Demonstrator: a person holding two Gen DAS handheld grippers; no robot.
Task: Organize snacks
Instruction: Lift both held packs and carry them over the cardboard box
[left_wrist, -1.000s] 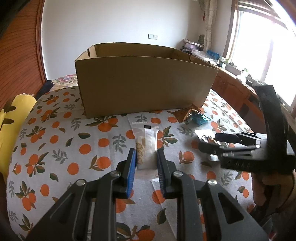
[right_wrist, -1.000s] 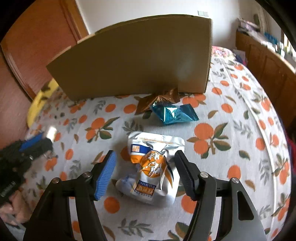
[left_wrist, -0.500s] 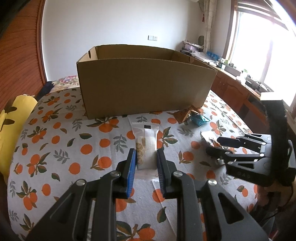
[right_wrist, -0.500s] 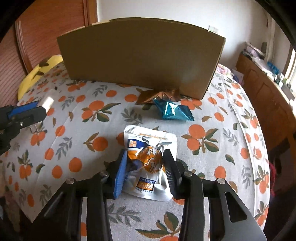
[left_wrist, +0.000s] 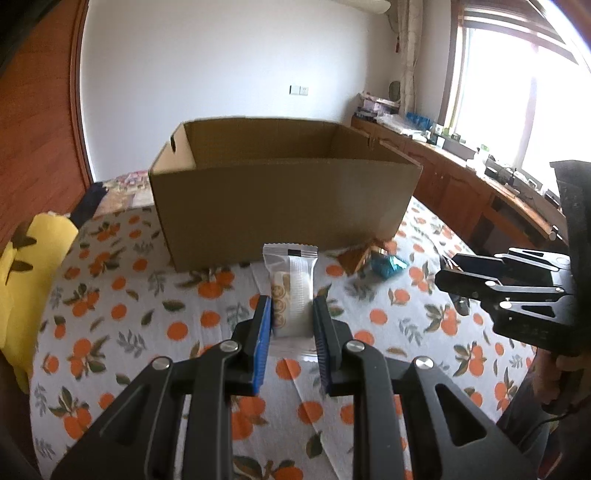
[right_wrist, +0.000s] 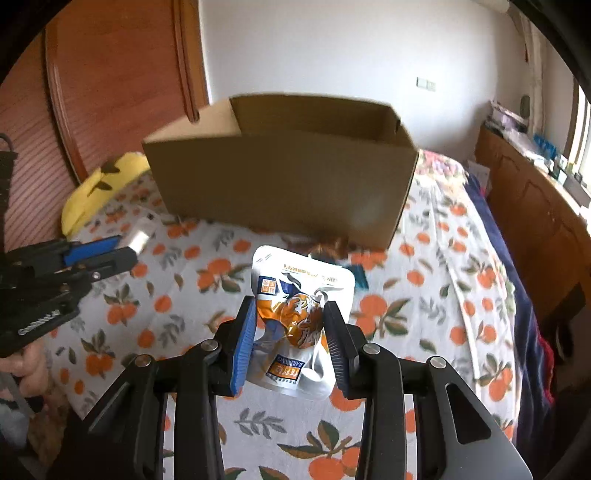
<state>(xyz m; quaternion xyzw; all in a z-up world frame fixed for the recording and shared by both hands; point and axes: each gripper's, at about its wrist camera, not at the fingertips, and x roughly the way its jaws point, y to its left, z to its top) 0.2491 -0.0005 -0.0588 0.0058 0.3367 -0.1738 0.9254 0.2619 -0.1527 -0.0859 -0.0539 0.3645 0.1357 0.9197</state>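
My left gripper (left_wrist: 291, 310) is shut on a clear cookie packet (left_wrist: 291, 291) and holds it above the orange-print cloth, short of the open cardboard box (left_wrist: 284, 206). My right gripper (right_wrist: 291, 314) is shut on a silver and orange snack pouch (right_wrist: 299, 314), lifted off the cloth in front of the same box (right_wrist: 280, 184). A brown wrapper (left_wrist: 356, 256) and a teal wrapper (left_wrist: 388, 266) lie by the box's front right corner. The right gripper also shows in the left wrist view (left_wrist: 448, 271), and the left gripper in the right wrist view (right_wrist: 122, 249).
The table (left_wrist: 110, 314) wears a white cloth with oranges. A yellow plush (left_wrist: 26, 280) lies at its left edge. A wooden cabinet (left_wrist: 480, 192) runs under the window on the right. A wooden door (right_wrist: 110, 92) stands behind the box.
The right gripper closed on the snack pouch and lifted it off the cloth. The left gripper rose with the cookie packet. Both now look down into the box's open top.
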